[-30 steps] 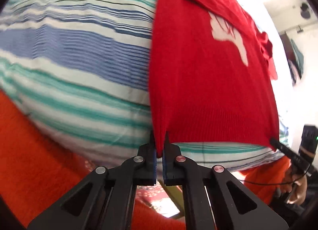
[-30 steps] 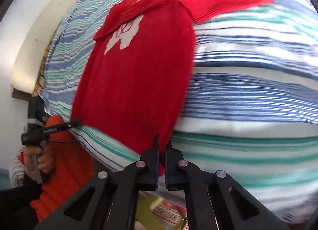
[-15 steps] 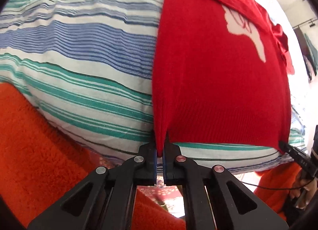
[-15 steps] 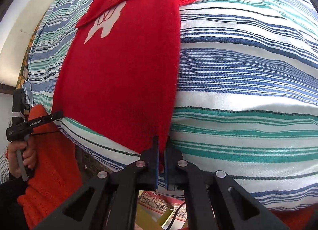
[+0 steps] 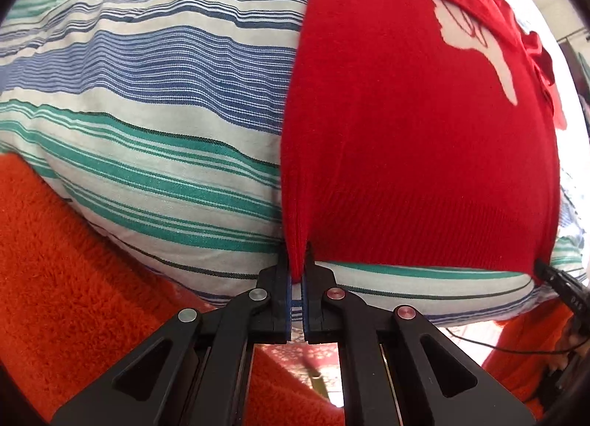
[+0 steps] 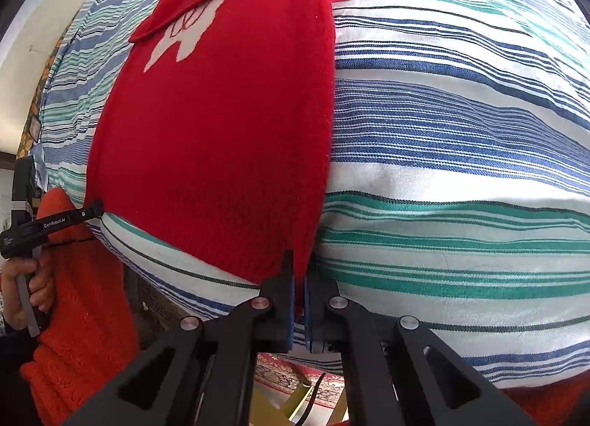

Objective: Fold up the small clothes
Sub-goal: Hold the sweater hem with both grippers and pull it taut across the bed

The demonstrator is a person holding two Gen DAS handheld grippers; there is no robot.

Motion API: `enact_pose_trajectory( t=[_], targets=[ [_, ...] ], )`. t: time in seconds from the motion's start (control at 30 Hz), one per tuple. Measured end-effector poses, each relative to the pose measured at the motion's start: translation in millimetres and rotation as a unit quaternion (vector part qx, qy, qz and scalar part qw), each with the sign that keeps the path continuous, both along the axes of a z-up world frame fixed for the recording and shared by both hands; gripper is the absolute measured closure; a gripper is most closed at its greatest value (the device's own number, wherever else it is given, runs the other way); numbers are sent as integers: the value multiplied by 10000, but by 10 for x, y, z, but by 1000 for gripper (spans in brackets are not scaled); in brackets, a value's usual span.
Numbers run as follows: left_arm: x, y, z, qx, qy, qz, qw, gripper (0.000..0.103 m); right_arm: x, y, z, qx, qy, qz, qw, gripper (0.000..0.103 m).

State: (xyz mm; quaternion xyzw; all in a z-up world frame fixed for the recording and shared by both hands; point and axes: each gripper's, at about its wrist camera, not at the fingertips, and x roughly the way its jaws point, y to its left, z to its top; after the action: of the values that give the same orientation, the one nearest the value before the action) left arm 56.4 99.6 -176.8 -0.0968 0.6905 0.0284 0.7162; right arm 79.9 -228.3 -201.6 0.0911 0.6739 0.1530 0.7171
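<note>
On the striped bedsheet (image 5: 155,68); red sweater (image 5: 405,138) flat, white motif.

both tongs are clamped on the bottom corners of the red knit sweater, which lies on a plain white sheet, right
Not quite. The sheet is not plain white: the red knit sweater lies on a sheet striped in blue, green and white, as the left wrist view shows. The rest holds: the left tongs and right tongs are each clamped on a bottom corner.
</note>
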Motion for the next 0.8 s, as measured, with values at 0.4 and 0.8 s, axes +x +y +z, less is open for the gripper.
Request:
enact_pose_trajectory(
  t=[0.4,0.8],
  targets=[
    [-11,-341,-99,293,33,-166,9994,100,-21,-21,13,31,-65,-65,10000,100],
    [52,-757,-203,682,56,-397,9969,97,-39,-27,28,44,-83,-122,9999,100]
  ],
)
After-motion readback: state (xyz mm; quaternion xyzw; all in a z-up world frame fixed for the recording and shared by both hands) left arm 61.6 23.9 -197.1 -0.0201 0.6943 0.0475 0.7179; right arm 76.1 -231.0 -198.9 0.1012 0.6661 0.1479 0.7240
